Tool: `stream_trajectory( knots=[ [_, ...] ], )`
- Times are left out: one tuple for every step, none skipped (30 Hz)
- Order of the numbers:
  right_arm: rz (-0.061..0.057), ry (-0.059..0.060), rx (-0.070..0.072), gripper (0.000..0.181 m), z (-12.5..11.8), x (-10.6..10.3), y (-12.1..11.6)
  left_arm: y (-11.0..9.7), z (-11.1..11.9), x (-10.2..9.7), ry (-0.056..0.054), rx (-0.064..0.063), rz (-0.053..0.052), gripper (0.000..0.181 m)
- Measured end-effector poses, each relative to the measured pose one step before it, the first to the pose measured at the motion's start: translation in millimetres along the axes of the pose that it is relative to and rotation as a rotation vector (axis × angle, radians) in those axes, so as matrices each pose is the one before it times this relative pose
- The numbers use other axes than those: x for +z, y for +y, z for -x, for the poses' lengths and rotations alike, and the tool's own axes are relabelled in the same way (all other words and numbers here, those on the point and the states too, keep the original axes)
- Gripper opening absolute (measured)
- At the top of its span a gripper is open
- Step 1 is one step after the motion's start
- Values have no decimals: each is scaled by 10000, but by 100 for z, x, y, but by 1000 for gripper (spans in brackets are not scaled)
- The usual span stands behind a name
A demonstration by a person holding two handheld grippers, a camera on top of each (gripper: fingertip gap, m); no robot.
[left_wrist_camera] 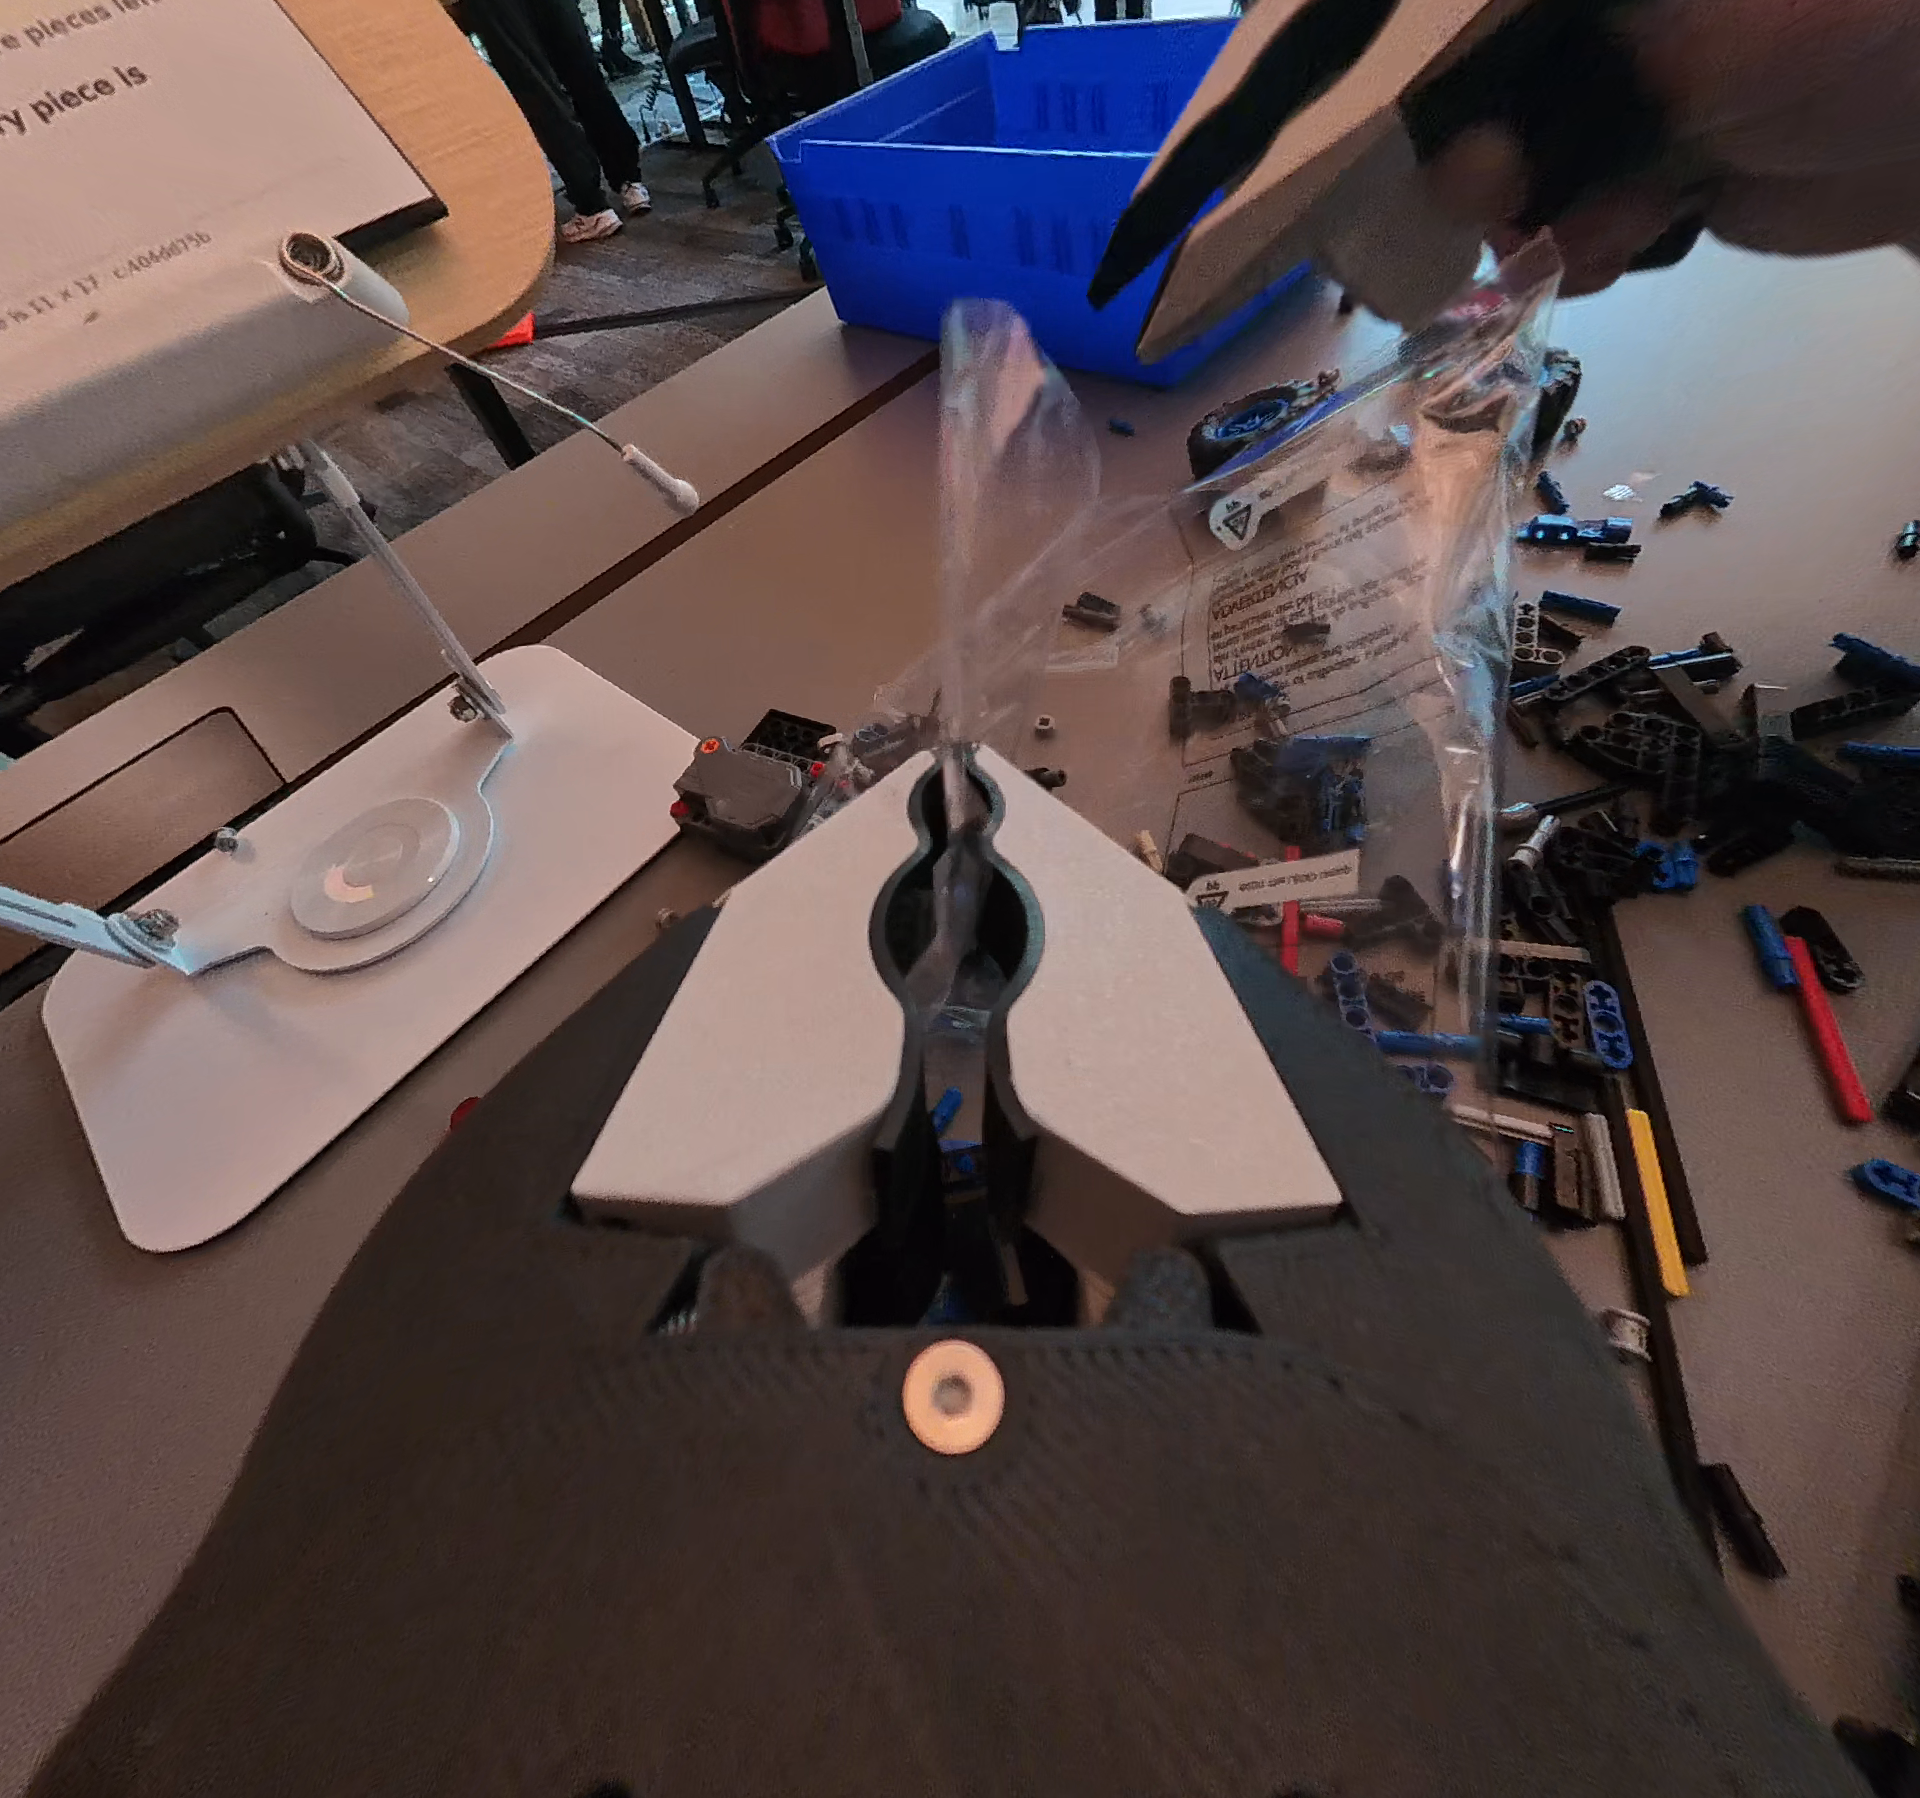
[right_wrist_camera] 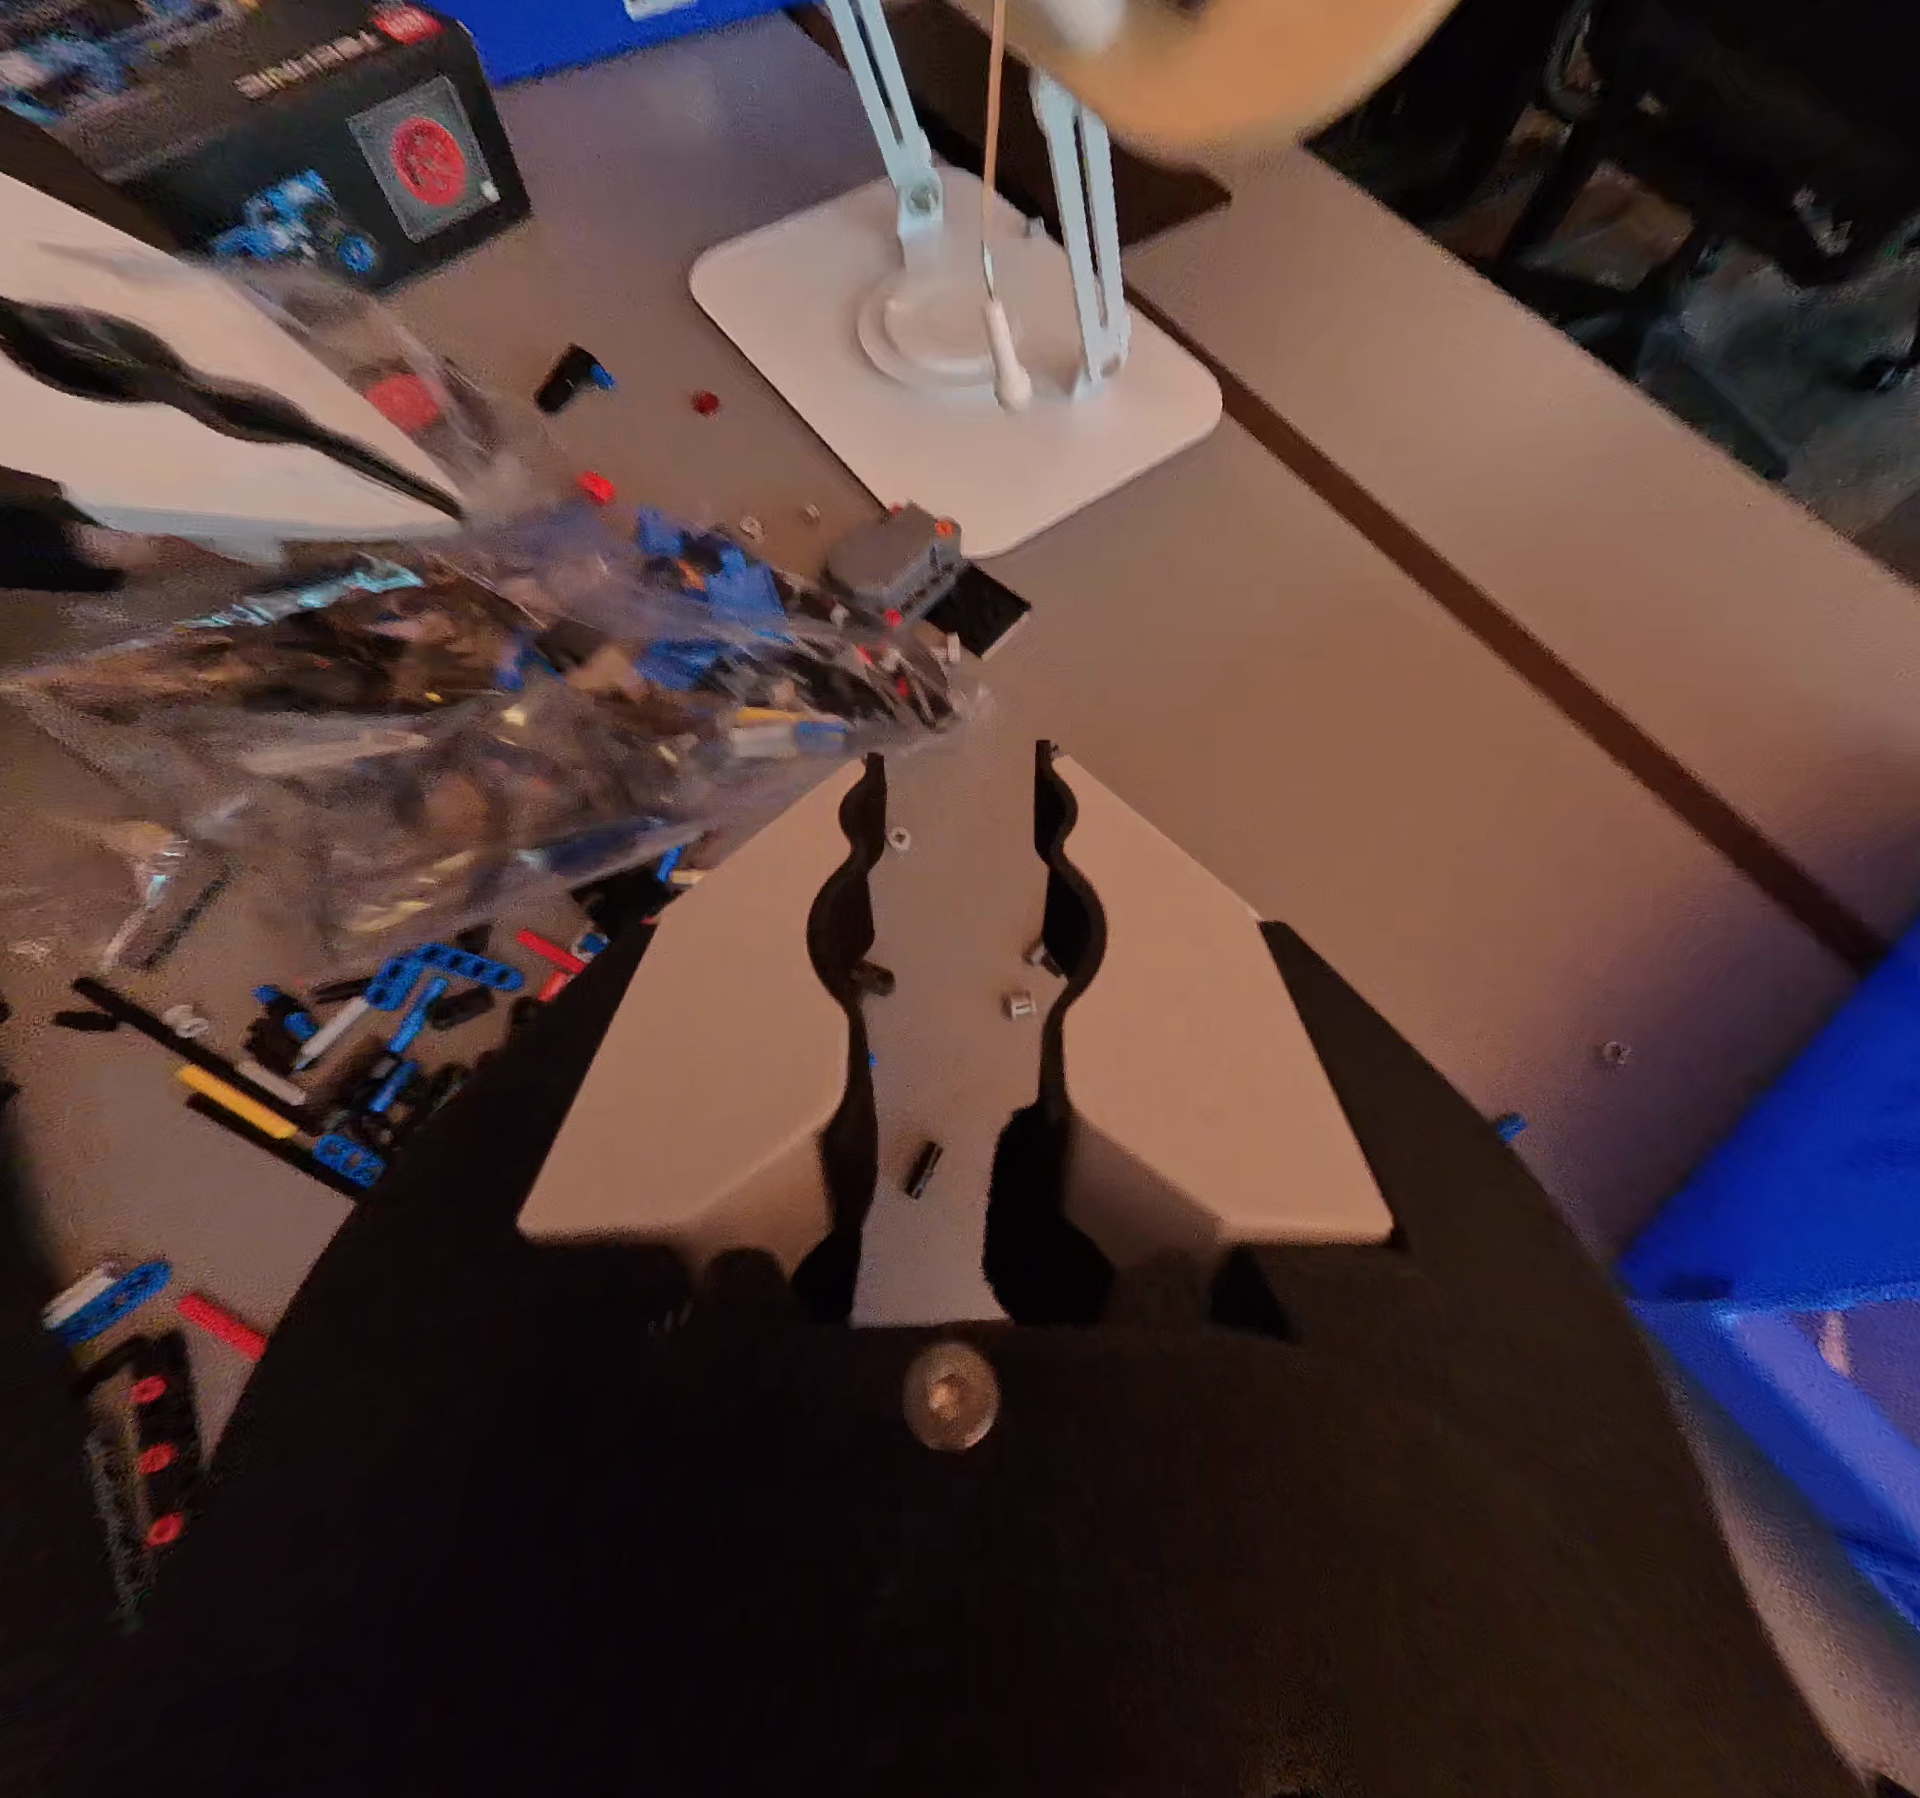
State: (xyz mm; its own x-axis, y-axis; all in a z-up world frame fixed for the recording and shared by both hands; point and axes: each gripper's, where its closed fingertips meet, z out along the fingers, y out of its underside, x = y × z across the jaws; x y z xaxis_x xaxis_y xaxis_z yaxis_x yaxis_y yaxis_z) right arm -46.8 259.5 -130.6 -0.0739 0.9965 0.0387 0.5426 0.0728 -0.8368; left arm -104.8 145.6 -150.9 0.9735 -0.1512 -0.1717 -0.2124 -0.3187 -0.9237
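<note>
Left hand-held gripper (left_wrist_camera: 961,761) clamped on clear bag (left_wrist_camera: 1340,605) hanging lengthwise, right hand-held gripper (right_wrist_camera: 956,761) apart

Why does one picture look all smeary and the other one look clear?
Right wrist view: motion blur smears the clear plastic bag and the black toy box, and the light is dim and orange. Left wrist view: sharp nearby, so the bag's creases and glare show; only the right gripper up top is blurred.

bag (left_wrist_camera: 1340,605) above pieces (left_wrist_camera: 1621,761) on table (left_wrist_camera: 790,543); bin (left_wrist_camera: 977,190) behind
</note>
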Motion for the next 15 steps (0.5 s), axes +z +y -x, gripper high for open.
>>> stream_trajectory(
  knots=[
    [59, 29, 204, 24, -494, 623, 930, 77, -21, 48, 4, 11, 30, 0],
    [179, 241, 236, 22, -709, 650, 986, 49, -20, 16, 15, -4, 9, 0],
    [483, 377, 196, 24, -876, 792, 1212, 23, -1, -3, 5, -11, -2, 0],
    [556, 285, 199, 26, -657, 952, 1138, -30, 19, -40, -9, -4, -12, 0],
    [587, 238, 179, 29, -448, 1042, 1033, -85, 32, -60, -18, 5, -29, 0],
    [568, 284, 21, 31, -392, 989, 955, -55, 35, -75, -21, 0, -26, 0],
    [435, 161, -36, 32, -138, 903, 738, 16, 35, -46, -12, -6, -5, 0],
    [332, 56, 55, 34, 21, 809, 556, 40, 6, -27, 3, -16, 4, 0],
    [264, -35, 44, 36, 169, 730, 429, 27, -2, 3, 14, -12, 1, 0],
    [285, 20, 19, 35, 79, 609, 442, 0, -19, 15, 11, 5, 6, 0],
    [296, 137, -61, 31, -88, 451, 447, -14, -20, -2, -1, 22, 3, 0],
    [81, 27, -99, 21, 78, 218, 129, -30, -28, -18, -2, 24, -5, 0],
    [-1, -85, -39, 6, 209, 63, 32, -30, -27, -17, 2, 21, -7, 0],
    [17, -51, -11, 2, 104, 17, 83, -13, -20, -17, 4, 8, -4, 0],
    [-11, -45, 33, 2, 30, -8, 52, -15, -4, -8, 3, 0, -6, 0]
  ],
)
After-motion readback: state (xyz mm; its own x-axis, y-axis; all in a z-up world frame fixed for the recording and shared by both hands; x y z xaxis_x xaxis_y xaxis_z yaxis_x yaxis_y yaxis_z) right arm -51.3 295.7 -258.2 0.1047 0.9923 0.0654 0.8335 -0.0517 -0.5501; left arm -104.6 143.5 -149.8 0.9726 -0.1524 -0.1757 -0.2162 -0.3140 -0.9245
